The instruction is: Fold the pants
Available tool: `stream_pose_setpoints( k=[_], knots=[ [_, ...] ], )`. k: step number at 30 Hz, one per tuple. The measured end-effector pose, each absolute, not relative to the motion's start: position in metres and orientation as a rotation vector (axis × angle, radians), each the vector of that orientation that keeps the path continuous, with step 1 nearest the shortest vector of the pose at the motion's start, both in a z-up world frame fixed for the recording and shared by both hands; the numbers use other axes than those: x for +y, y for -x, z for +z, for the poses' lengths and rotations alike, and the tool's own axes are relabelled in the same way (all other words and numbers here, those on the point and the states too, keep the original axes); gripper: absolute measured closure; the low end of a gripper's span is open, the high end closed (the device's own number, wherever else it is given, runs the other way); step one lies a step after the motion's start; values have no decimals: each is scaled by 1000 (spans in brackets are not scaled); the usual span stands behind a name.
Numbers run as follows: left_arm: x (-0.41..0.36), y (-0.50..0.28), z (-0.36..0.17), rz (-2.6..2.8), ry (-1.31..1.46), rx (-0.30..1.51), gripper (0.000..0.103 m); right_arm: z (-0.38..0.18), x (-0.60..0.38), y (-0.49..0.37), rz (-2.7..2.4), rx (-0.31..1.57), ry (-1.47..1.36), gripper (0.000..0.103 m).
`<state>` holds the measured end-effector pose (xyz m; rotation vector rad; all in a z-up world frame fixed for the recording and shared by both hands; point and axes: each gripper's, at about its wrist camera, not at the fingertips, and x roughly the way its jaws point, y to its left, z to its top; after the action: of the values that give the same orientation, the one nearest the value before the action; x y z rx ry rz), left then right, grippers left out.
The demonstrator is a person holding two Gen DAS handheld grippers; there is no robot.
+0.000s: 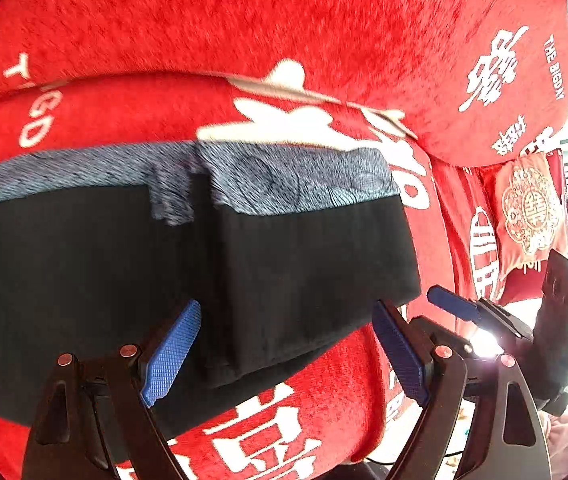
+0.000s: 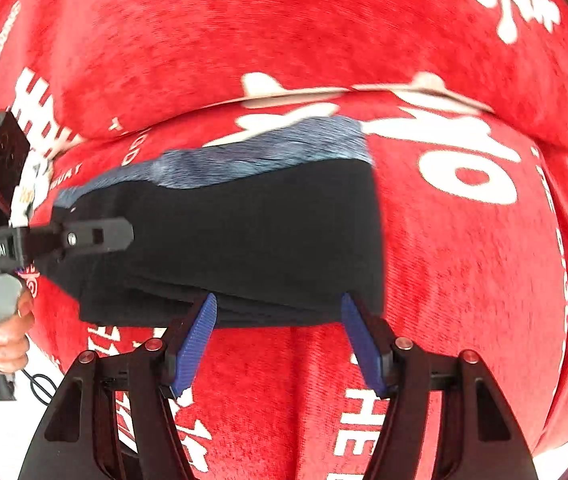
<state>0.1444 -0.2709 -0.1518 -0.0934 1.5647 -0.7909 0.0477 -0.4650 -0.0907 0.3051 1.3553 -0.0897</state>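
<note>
Showing pants: black pants (image 1: 292,264), folded into a compact stack with a grey-blue lining (image 1: 296,180) exposed along the far edge, lying on the red blanket (image 1: 243,20).
Step in hand: judged late; the bundle looks nearly finished.
Left gripper (image 1: 286,344): jaws spread wide over the stack's near edge, holding nothing.
Right gripper (image 2: 279,340): jaws likewise apart, at the near edge, empty.
Next move: probably one last fold or a smoothing press; both grippers would need to pinch every layer together.
Surroundings: embroidered red cushion (image 1: 532,208), far right.

Folded black pants (image 2: 251,236) on red blanket (image 2: 464,280), right tool (image 2: 277,340) spread apart
</note>
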Motion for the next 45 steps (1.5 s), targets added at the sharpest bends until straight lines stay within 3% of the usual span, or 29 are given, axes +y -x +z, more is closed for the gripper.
stream_pose_setpoints(
  k=[9, 11, 13, 15, 21, 26, 30, 40, 43, 44, 45],
  knots=[
    [-282, -141, -151, -858, 107, 1570, 15, -107, -482, -49, -124, 1356, -417, 34],
    [-285, -140, -151, -848, 75, 1564, 30, -108, -483, -50, -120, 1356, -419, 34],
    [-289, -141, -160, -818, 25, 1588, 73, -109, -485, -50, -119, 1360, -424, 34],
    [-290, -144, -170, -774, -25, 1615, 94, -111, -487, -50, -122, 1365, -433, 34],
    [-270, -137, -145, -766, -56, 1530, 95, -104, -490, -52, -109, 1359, -453, 34],
    [-244, -124, -185, -707, -16, 1634, 95, -114, -483, -51, -82, 1396, -459, 34],
    [-236, -125, -186, -696, 53, 1613, 95, -115, -480, -52, -97, 1388, -463, 35],
    [-237, -121, -183, -696, 23, 1596, 95, -112, -490, -52, 65, 1467, -571, 44],
    [-239, -121, -183, -695, 22, 1593, 95, -95, -488, -56, 60, 1413, -478, 54],
    [-238, -121, -182, -694, 18, 1591, 95, -93, -490, -63, 49, 1391, -465, 67],
    [-239, -121, -182, -693, 14, 1589, 95, -94, -496, -76, 27, 1375, -454, 74]
  ],
)
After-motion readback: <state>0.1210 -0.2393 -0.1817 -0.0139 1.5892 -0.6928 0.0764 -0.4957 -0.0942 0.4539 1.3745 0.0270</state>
